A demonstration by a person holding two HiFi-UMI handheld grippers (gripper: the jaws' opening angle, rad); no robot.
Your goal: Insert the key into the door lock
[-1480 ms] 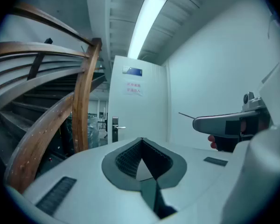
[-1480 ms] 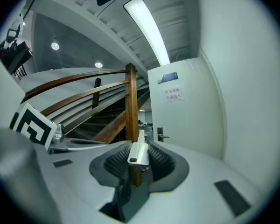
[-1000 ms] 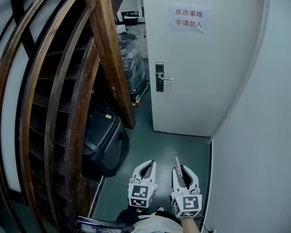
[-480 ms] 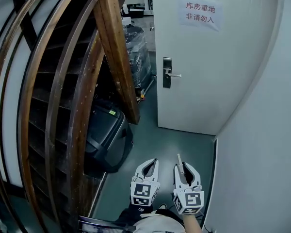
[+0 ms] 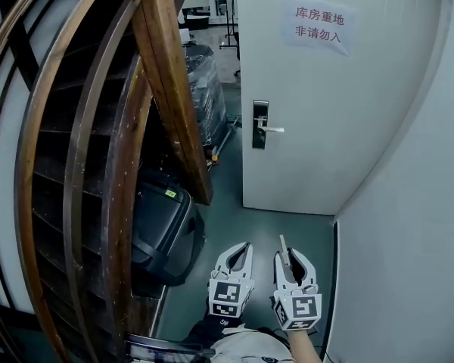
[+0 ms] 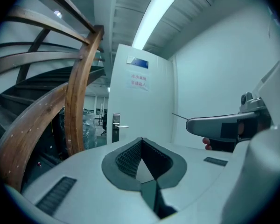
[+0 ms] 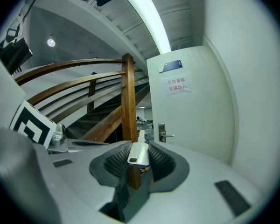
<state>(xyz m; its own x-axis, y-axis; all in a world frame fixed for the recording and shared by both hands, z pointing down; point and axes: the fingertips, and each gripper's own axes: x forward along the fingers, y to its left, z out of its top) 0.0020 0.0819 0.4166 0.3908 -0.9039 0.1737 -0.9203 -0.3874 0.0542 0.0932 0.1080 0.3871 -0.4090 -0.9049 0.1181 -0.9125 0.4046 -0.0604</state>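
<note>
R gripper clamped the key, blade fwd, well short of the door lock. L gripper sat beside it, jaws together, empty.

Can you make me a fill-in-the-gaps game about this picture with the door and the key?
1. The key is pinched by the gripper on the person's ____ side.
2. The left gripper is shut and holds ____.
3. The door with the lock is painted ____.
4. The writing on the paper sign is coloured ____.

Missing words: right; nothing; white; red.
</note>
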